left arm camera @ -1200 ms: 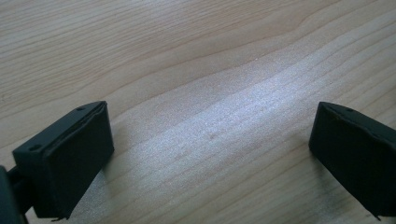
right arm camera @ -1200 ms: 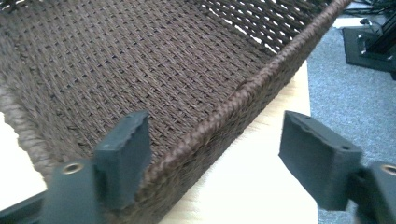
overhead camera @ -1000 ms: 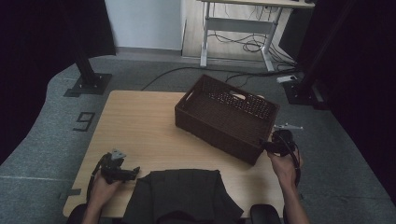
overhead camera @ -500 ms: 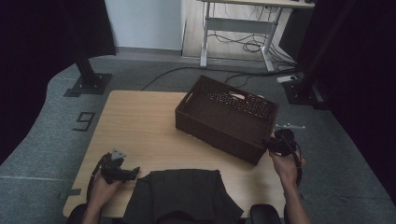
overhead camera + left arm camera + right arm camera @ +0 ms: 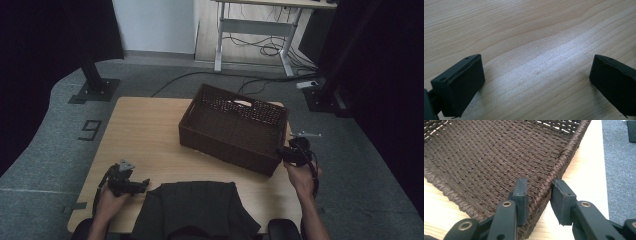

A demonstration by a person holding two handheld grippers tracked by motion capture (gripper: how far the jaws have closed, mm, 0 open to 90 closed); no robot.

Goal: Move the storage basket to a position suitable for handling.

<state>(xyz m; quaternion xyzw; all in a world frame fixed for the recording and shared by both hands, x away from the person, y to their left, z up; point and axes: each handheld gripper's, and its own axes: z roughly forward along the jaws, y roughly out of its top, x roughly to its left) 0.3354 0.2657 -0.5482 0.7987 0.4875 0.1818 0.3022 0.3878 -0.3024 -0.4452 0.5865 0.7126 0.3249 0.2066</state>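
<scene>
One empty brown wicker basket (image 5: 235, 127), rim between right hand-held gripper (image 5: 539, 192) jaws.

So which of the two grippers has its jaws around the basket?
The right gripper: its jaws straddle the brown basket's rim. The left gripper hovers open over bare table.

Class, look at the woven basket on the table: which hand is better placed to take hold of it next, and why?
The right. Its claw already straddles the brown woven basket's corner rim, one jaw inside and one outside, and the jaws have just been closing. The left claw sits open over bare table, apart from the basket.
</scene>
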